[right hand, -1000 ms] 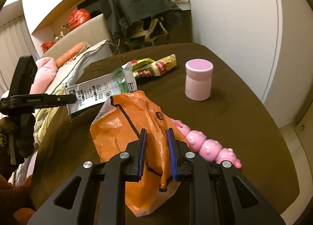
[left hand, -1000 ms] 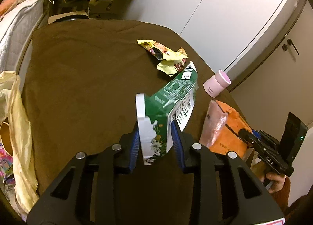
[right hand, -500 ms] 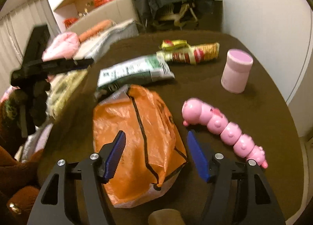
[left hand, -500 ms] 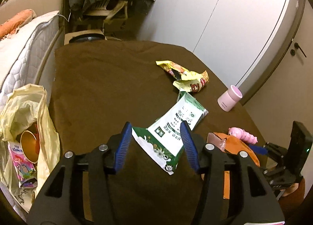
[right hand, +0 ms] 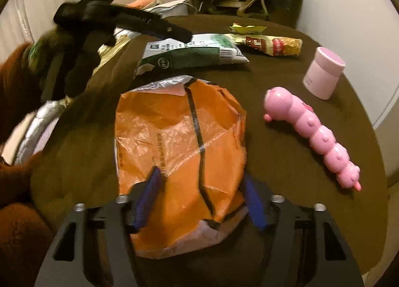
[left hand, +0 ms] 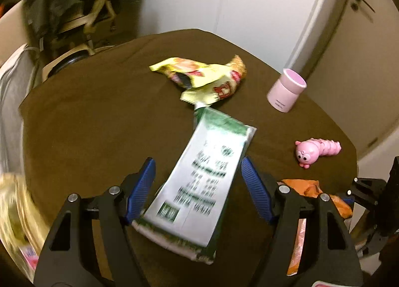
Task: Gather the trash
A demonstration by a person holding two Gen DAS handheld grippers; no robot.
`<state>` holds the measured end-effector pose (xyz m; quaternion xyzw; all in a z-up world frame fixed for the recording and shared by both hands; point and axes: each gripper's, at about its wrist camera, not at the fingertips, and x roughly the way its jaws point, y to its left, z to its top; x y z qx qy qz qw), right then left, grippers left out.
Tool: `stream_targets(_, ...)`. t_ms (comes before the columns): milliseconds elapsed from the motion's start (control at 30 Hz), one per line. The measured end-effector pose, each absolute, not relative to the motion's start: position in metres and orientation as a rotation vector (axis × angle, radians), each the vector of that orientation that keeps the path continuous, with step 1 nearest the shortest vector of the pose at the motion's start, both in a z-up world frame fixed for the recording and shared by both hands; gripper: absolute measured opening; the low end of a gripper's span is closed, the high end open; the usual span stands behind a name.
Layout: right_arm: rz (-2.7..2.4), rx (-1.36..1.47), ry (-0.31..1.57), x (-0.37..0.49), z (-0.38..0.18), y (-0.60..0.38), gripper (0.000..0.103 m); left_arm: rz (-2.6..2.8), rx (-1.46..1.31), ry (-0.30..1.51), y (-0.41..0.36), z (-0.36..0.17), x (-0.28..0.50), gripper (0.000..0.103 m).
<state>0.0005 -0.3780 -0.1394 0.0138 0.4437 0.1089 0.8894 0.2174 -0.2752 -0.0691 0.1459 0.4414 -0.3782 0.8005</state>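
Broadly, a brown-covered surface (left hand: 87, 125) fills both views, with a white wall behind it at the upper right. Largest of the litter is the orange plastic bag (right hand: 179, 142), lying flat in the lower middle of the right wrist view; the right tool (right hand: 199, 199) sits over its near end with the blue pads either side of it, the jaws closing, the pads not visibly pressing the bag. Next in size, the green-and-white milk carton (left hand: 199, 179) lies flattened in the lower middle of the left wrist view, its near end between the blue pads of the left tool (left hand: 197, 187), whose jaws are opening and stand clear of the carton on both sides, so it is released. A yellow snack wrapper (left hand: 204, 77) lies crumpled beyond the carton's far end, in the upper middle, touching or nearly touching it. A pink caterpillar toy (right hand: 314, 135) lies to the right of the orange bag, apart from it. Smallest, a pink cup (right hand: 324, 72) stands upright at the upper right, near the surface's edge.
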Motion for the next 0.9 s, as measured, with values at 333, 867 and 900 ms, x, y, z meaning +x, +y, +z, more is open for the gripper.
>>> stream_targets(333,0.063,0.244,0.803,0.002,-0.120,-0.434,0.024,-0.806,0.508,1.033,-0.319,-0.089,0.222,0.063)
stream_targets(867,0.067,0.242,0.767,0.010,-0.108,-0.426,0.024,-0.769,0.262,0.878,-0.260,-0.024,0.174,0.052)
stream_targets(900,0.069,0.234,0.771,0.010,-0.108,-0.423,0.024,-0.772,0.262,0.879,-0.258,-0.023,0.171,0.052)
